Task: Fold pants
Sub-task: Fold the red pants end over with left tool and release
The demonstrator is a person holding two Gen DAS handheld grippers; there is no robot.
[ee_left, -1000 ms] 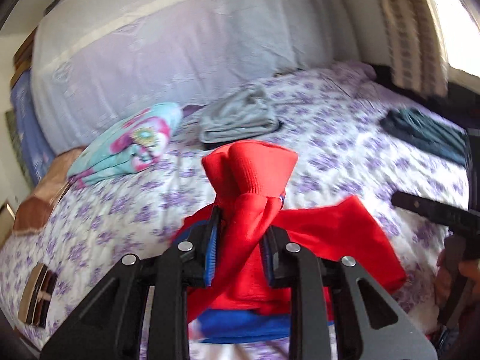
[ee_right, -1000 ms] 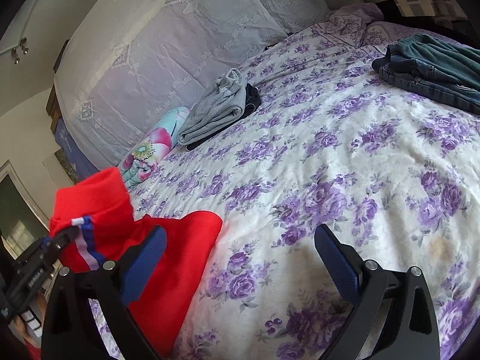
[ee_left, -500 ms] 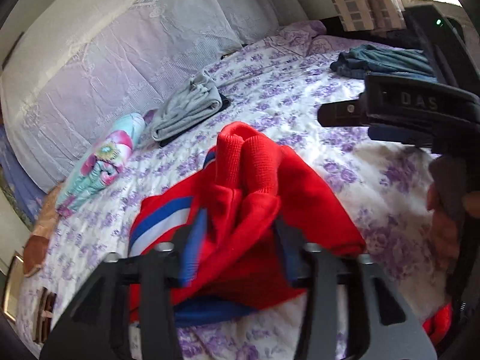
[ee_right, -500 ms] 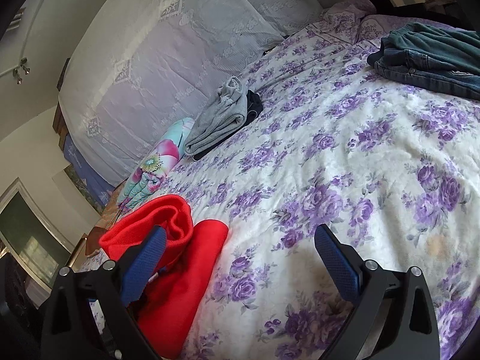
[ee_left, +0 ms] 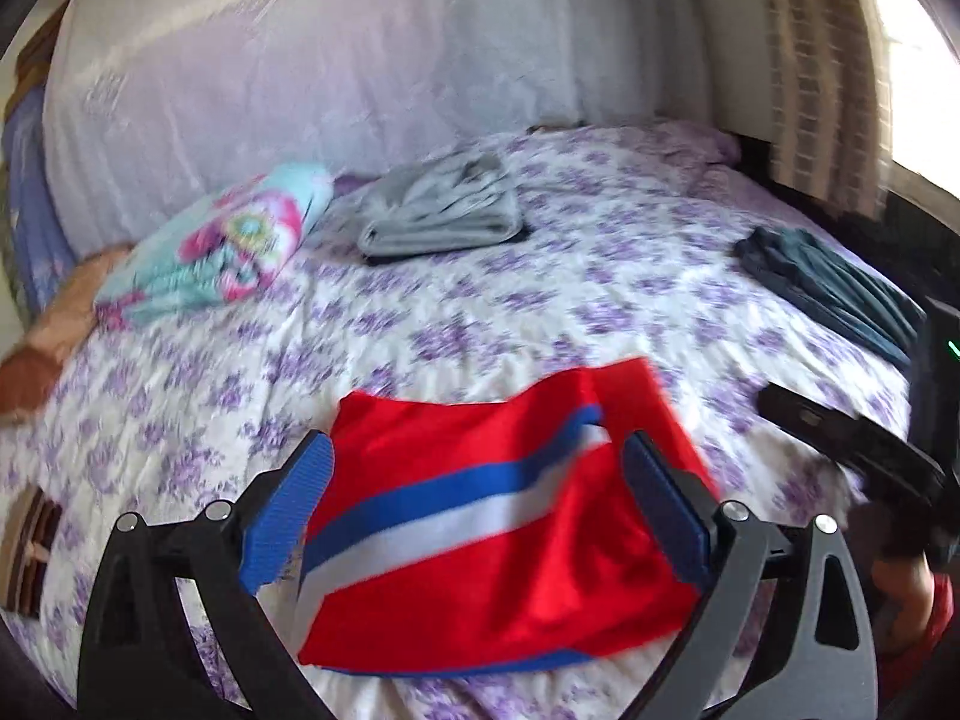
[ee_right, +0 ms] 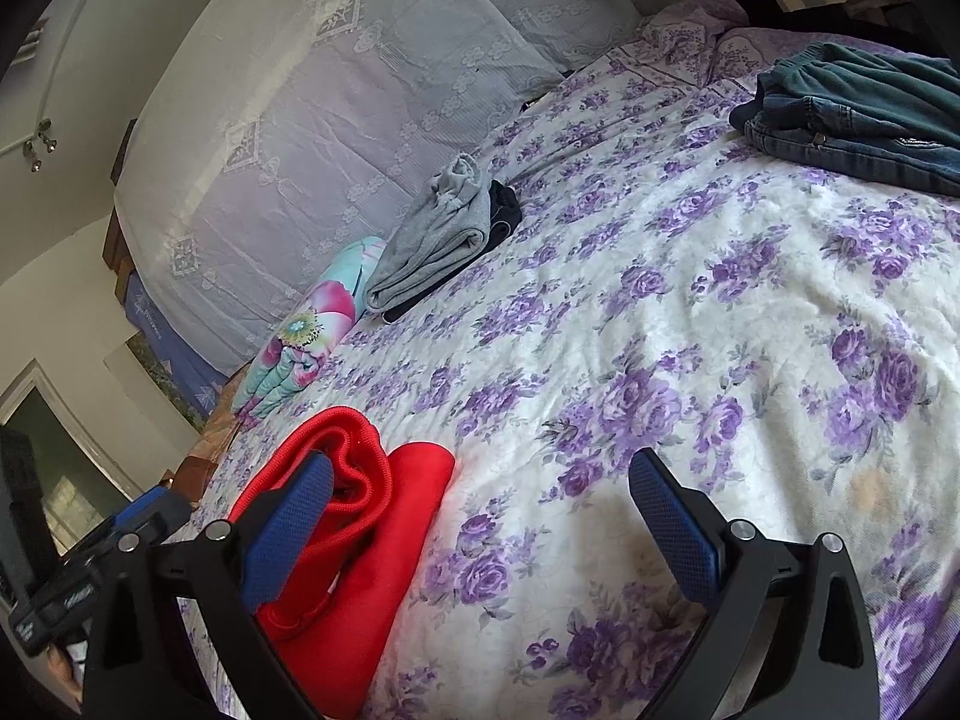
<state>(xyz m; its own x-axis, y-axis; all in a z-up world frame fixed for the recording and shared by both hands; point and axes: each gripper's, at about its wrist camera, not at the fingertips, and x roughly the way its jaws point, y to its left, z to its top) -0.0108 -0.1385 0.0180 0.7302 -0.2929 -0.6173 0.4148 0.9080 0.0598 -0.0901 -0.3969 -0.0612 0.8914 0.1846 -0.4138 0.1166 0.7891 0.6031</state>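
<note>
Since half a second ago, we have let go: our left gripper (ee_left: 477,501), then clamped on bunched red cloth, now stands wide open and empty.

Left wrist view:
- Red knit pants with a blue and white stripe (ee_left: 480,516): folded, lying flat on the purple-flowered white bedspread (ee_left: 480,324), between and below the jaws.
- Folded grey garment (ee_left: 444,213): far ahead of the jaws.
- Turquoise and pink flowered bundle (ee_left: 222,246): ahead, left.
- Dark denim pile (ee_left: 834,288): ahead, right.
- Our right gripper's black body: beyond the right jaw.

Right wrist view:
- Our right gripper (ee_right: 480,528): jaws wide apart, holding nothing.
- Pants (ee_right: 360,540): at and behind the left jaw, a rolled red edge uppermost; contact with the pad we cannot tell.
- Bare bedspread (ee_right: 660,330): between the jaws.
- Grey garment (ee_right: 438,240), flowered bundle (ee_right: 312,324): far ahead, left.
- Denim pile (ee_right: 852,114): far ahead, right.
</note>
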